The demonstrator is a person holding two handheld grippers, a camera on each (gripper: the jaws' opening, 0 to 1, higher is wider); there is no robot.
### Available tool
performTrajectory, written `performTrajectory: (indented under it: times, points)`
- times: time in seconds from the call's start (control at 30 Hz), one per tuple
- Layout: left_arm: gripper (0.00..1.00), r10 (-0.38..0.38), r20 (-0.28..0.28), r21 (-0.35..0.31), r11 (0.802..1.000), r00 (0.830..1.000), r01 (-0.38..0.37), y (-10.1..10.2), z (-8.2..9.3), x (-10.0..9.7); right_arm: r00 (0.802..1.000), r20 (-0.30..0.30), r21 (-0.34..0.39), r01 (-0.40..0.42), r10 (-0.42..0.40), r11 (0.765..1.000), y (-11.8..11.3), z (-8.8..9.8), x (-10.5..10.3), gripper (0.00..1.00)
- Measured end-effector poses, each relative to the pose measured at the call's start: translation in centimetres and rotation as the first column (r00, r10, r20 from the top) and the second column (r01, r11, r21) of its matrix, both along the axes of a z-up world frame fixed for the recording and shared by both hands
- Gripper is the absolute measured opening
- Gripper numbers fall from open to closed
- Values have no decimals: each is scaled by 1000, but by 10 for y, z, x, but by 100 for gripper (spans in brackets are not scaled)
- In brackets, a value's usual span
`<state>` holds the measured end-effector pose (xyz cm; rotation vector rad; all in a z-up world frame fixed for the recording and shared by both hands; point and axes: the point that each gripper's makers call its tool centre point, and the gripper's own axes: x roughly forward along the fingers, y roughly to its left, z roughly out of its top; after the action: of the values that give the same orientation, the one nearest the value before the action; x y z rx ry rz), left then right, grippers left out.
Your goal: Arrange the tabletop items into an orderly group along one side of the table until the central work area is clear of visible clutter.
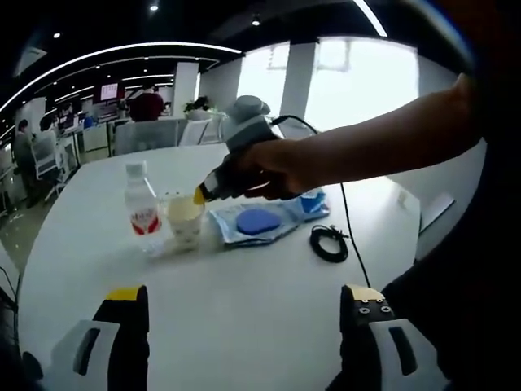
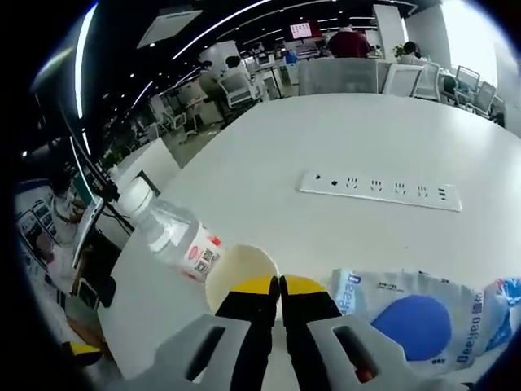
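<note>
1. Here, a white worktop (image 1: 244,309) is seen in the left gripper view, with a small group of items gathered toward its far side.
2. The left hand-held gripper (image 1: 244,305) is held wide open above bare worktop, its two yellow-tipped jaws well apart and nothing gripped between them.
3. The right hand-held gripper (image 1: 199,194) is seen reaching in from the right, held by a person's hand (image 1: 269,167), its yellow tip at the rim of a paper cup (image 1: 185,218).
4. In the right gripper view, the jaws of the right hand-held gripper (image 2: 281,285) are shown nearly closed, with only a thin slit between them, their tips at the near rim of the cup (image 2: 240,273); whether the rim is pinched cannot be told.
5. A clear water bottle (image 1: 142,208) with a red and white label is seen standing upright just beside the cup, on its left in the left gripper view.
6. A blue and white plastic packet (image 1: 264,220) lies flat on the other side of the cup, touching or almost touching it.
7. A coiled black cable (image 1: 328,243) is seen near the packet.
8. A white power strip (image 2: 378,191) lies farther out on the worktop in the right gripper view.
9. Office desks, chairs and people are seen in the background.
</note>
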<state>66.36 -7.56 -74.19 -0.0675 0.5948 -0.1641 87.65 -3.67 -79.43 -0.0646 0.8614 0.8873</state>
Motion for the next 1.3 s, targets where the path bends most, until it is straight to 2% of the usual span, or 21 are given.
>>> performTrajectory:
  times: [0.1,0.37,0.47,0.57,0.63,0.77,0.8,0.87,1.0,1.17,1.3]
  points:
    - [96,-3,-4,5,1000,1000,3,0,0,-1,1000,-5,-13,-24,24,1000,-2,-1,-5,0]
    - [96,-5,-3,27,1000,1000,5,3,4,-13,996,55,-66,-60,64,996,-2,-2,-4,0]
    - [96,4,-1,28,1000,1000,-4,5,4,-15,994,80,-85,-71,78,994,-4,-2,2,0]
    - [96,12,3,24,1000,1000,-12,6,2,-14,994,76,-87,-75,82,993,-6,-3,3,1]
    - [96,16,1,20,1000,1000,-16,5,1,-12,995,66,-53,-70,73,996,-6,1,3,4]
    - [95,7,-1,23,1000,1000,-7,1,0,-11,996,60,-38,-66,68,997,-11,5,3,8]
    - [95,4,-1,27,1000,1000,-4,-1,0,-11,996,67,-12,-60,61,998,-11,9,3,10]
    - [96,5,3,28,1000,1000,-5,0,2,-9,995,68,86,-74,68,994,-4,19,0,17]
    - [96,1,7,29,1000,1000,-1,1,3,-7,987,112,95,-123,112,988,-21,23,-5,30]
    - [98,-10,-10,35,999,1000,11,1,2,-6,989,106,114,-116,104,987,-44,25,-13,39]
    - [98,-28,22,41,999,999,27,2,3,1,985,126,103,-134,121,986,-64,24,-26,46]
